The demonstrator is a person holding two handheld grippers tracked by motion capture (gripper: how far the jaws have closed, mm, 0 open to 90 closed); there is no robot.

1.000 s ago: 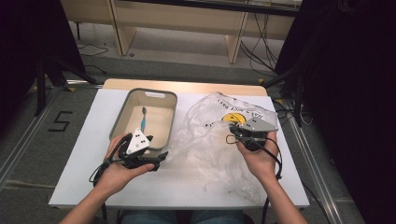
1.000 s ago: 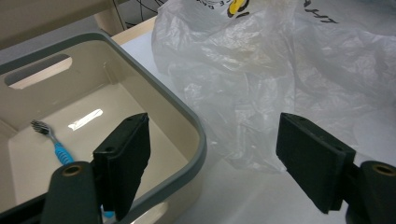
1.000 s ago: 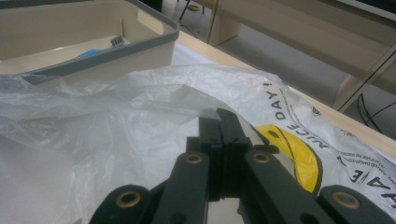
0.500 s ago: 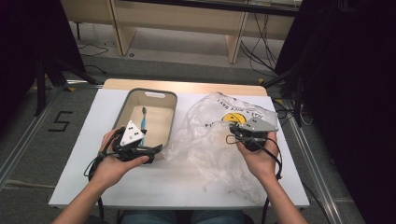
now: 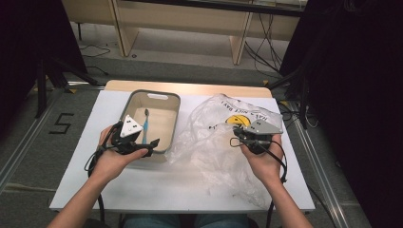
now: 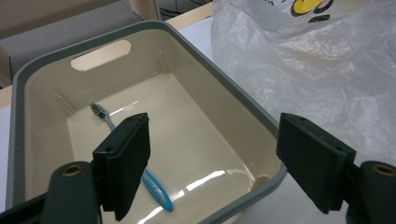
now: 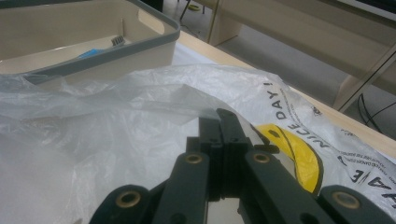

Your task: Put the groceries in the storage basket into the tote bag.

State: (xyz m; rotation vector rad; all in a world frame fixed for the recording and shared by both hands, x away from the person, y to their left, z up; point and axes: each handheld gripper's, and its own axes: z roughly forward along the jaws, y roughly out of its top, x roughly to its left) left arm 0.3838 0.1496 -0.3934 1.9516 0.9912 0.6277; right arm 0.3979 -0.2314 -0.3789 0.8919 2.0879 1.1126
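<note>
In the high view we see, at the left of the frame, the person's left hand holding the left gripper at the near edge of a rectangular plastic basin with a grey rim and cream inside. In the left gripper view its two black jaws stand wide apart with nothing between them; the left jaw hangs over the inside of the basin and the right jaw is outside its near right corner, in front of the bag. On the floor of the basin lies a toothbrush with a light blue handle and dark bristles, its head toward the upper left of that frame and its handle partly hidden behind the left jaw. In the high view the same toothbrush lies along the left part of the basin.

In the middle of the high view a crumpled, clear plastic bag with a yellow smiling face and black letters spreads over the white table top; its left edge touches the right wall of the basin.

At the right, the person's right hand holds the right gripper over the bag, just below the yellow face. In the right gripper view the two jaws are pressed together, and the thin film of the bag lies around their tips; we cannot tell if a fold of it is caught between them. The printed words "NICE DAY" are beside the jaws at the right of that frame, and the basin stands at the upper left.
</note>
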